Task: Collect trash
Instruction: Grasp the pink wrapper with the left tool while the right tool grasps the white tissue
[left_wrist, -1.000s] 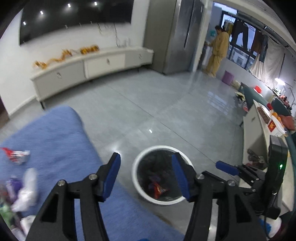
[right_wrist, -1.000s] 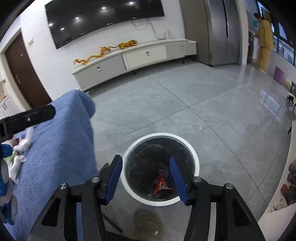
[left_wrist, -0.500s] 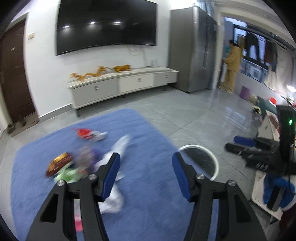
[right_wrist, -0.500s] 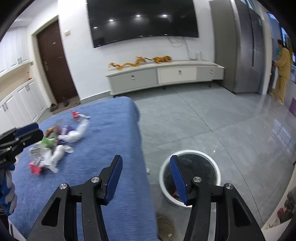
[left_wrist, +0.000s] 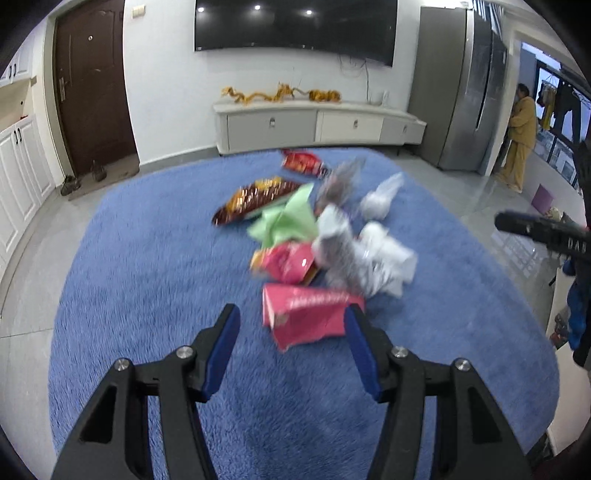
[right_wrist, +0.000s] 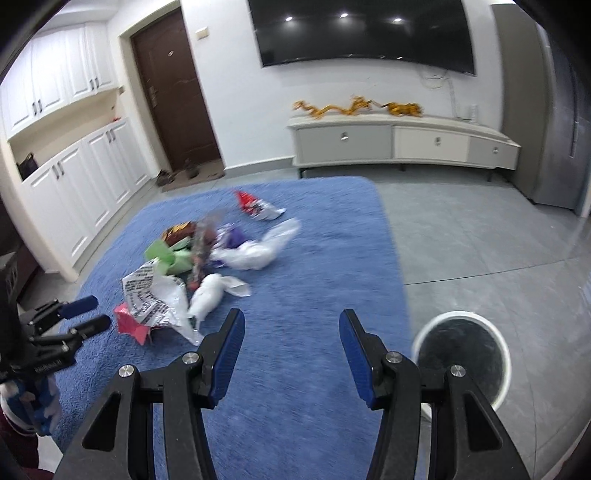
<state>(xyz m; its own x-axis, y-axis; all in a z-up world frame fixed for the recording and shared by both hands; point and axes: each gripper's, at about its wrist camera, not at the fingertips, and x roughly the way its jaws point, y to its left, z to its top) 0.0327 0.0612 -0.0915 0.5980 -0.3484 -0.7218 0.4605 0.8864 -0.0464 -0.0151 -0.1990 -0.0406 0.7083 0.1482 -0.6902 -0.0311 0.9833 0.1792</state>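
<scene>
A pile of trash lies on a blue rug (left_wrist: 155, 280): a pink box (left_wrist: 306, 314), a pink wrapper (left_wrist: 286, 260), green paper (left_wrist: 286, 219), a brown snack bag (left_wrist: 255, 199), a red wrapper (left_wrist: 303, 162) and white plastic bags (left_wrist: 380, 254). My left gripper (left_wrist: 291, 332) is open and empty, just short of the pink box. My right gripper (right_wrist: 291, 343) is open and empty above the rug, right of the pile (right_wrist: 192, 273). The white trash bin (right_wrist: 461, 354) stands on the floor right of the rug. The left gripper also shows in the right wrist view (right_wrist: 83, 314).
A white TV cabinet (left_wrist: 317, 125) stands along the far wall under a large TV. A brown door (left_wrist: 92, 85) and white cupboards (right_wrist: 81, 184) are on the left. A steel fridge (left_wrist: 469, 92) and a person in yellow (left_wrist: 521, 136) are on the right. Grey tiled floor surrounds the rug.
Both grippers have swung left, away from the bin, to face the trash pile on the rug. The left gripper has come close to the pink box. Both stay open.
</scene>
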